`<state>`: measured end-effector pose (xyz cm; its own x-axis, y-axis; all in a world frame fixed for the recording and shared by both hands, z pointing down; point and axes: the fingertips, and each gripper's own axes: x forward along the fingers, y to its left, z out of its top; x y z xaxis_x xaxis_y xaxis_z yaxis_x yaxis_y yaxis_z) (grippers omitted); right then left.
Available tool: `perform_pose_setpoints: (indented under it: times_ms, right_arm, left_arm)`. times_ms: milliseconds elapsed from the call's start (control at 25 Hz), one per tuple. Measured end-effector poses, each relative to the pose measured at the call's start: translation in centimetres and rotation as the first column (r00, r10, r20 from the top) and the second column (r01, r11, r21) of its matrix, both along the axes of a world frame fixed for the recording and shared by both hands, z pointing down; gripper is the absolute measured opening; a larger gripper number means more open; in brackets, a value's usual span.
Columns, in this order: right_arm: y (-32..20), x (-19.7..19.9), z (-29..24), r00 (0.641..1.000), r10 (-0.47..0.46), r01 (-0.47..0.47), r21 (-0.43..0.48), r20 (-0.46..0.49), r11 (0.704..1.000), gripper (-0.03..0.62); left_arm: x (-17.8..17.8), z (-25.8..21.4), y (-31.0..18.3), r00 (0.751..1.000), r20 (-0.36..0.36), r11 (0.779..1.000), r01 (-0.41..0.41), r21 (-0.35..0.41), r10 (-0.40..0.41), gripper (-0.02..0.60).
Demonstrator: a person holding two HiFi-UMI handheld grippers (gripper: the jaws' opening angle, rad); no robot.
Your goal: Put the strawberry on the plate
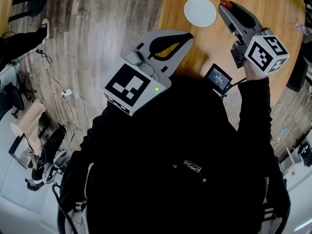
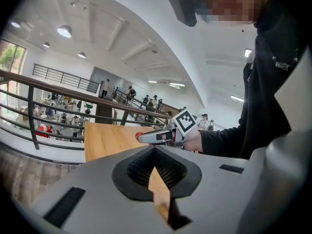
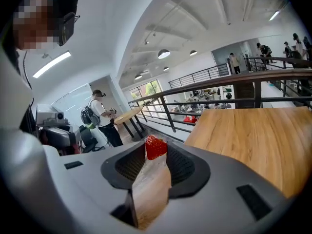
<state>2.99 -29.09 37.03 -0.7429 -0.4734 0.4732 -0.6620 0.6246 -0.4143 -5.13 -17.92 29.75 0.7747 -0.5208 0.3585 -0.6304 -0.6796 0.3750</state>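
A white plate (image 1: pixel 200 11) lies on the round wooden table (image 1: pixel 273 13) at the far side. Just right of the plate, my right gripper (image 1: pixel 225 5) is held above the table, shut on a red strawberry (image 1: pixel 224 3) at its fingertips. In the right gripper view the strawberry (image 3: pixel 156 146) sits pinched between the jaw tips of the right gripper (image 3: pixel 156 151). My left gripper (image 1: pixel 187 35) hovers over the table's near left edge, its jaws meeting with nothing between them. From the left gripper (image 2: pixel 155 149) view, the right gripper (image 2: pixel 146 137) and strawberry (image 2: pixel 139 135) show ahead.
The table edge (image 1: pixel 163 13) runs just left of the plate, with plank floor (image 1: pixel 97 23) and cables (image 1: pixel 66 91) beyond. A small screen (image 1: pixel 218 78) sits near my right forearm. A railing (image 3: pixel 234 82) and people stand far off.
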Motion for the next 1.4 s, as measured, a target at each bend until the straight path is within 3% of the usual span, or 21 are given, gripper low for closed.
perform_pose_setpoints:
  times_ms: [520,1200,1400]
  right_arm:
    - [-0.6,1.8,5.2,0.996,0.048,-0.057,-0.125,-0.076,0.99,0.147]
    - [-0.3,2.7,13.5,0.984,0.038,-0.081,-0.246,-0.175,0.966,0.147]
    - [0.2,3.1,15.9,0.975,-0.002,-0.067,-0.303,-0.224,0.951,0.147]
  left_arm:
    - [-0.7,-0.3,-1.4,1.0,-0.028,0.999,0.003,-0.042,-0.005,0.002]
    - [-0.6,1.2,-3.5,0.998,-0.051,0.996,-0.029,-0.087,0.024,0.002]
    - [-0.5,1.9,-3.9,0.998,-0.055,0.992,-0.034,-0.125,0.028,0.002]
